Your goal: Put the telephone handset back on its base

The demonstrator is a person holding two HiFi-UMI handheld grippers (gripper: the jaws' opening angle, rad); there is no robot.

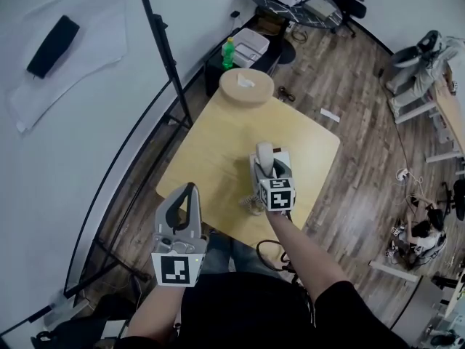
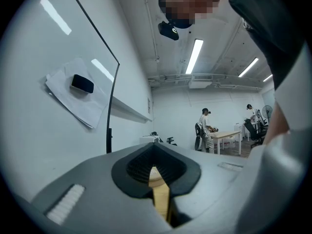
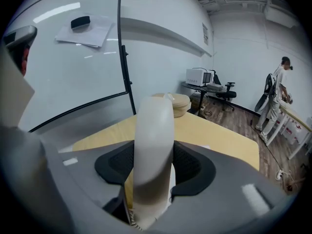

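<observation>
My right gripper [image 1: 267, 169] is shut on the white telephone handset [image 1: 264, 155], which stands upright between the dark pads [image 3: 195, 165] over the near right part of the yellow table [image 1: 218, 144]. The same handset [image 3: 153, 145] fills the middle of the right gripper view. A pale block right behind the grip looks like the base [image 1: 283, 156], mostly hidden. The coiled cord [image 1: 252, 206] hangs below toward the table's near edge. My left gripper [image 1: 190, 195] is shut and empty, off the table's near left corner; its jaws [image 2: 158, 177] leave only a thin slit.
A round wooden disc [image 1: 247, 87] with a scrap of paper sits at the table's far end. A whiteboard [image 1: 73, 122] with an eraser [image 1: 52, 46] curves along the left, with a black stand pole [image 1: 163, 46] before it. A green bottle [image 1: 229, 51] stands beyond.
</observation>
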